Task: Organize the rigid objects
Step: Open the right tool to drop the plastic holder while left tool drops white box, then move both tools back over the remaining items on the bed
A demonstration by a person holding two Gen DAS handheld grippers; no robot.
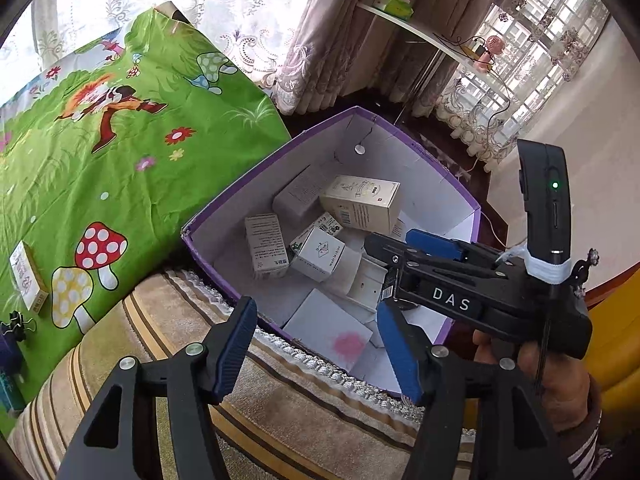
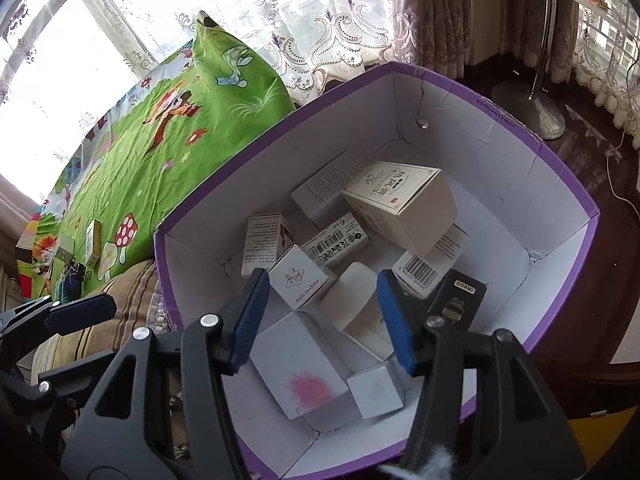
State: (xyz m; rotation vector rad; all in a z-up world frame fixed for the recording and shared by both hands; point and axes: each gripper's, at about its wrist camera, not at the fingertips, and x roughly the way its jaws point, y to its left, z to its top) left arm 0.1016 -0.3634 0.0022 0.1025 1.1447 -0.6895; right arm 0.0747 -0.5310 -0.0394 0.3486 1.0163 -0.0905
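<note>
A: On the far left, green cartoon cloth [image 1: 120, 152] spread flat. One cream box [image 1: 27, 280] lies on it near the red mushroom print, a black binder clip [image 1: 16, 322] just below it.

B: Next thing rightward?

A: Striped cushion [image 1: 168, 344], touching the near wall of the purple-edged carton [image 1: 224, 216]. Left gripper [image 1: 320, 350] hangs over that rim, jaws spread wide, nothing between them.

B: Carton contents?

A: Jumble of small boxes. Grey printed box [image 2: 262, 244] at the left wall, white "made in china" box [image 2: 298, 280] beside it, barcode box [image 2: 336, 244] behind. Large cream box [image 2: 400, 208] tilted on top of the others, toward the back. White box with a pink smudge [image 2: 298, 372] on the floor at the front.

B: And the right side?

A: Right gripper [image 2: 320, 316] sits above the carton interior, fingers parted, empty. Black "DORMI" box [image 2: 458, 300] leans near the right wall, just beside the right finger.
</note>
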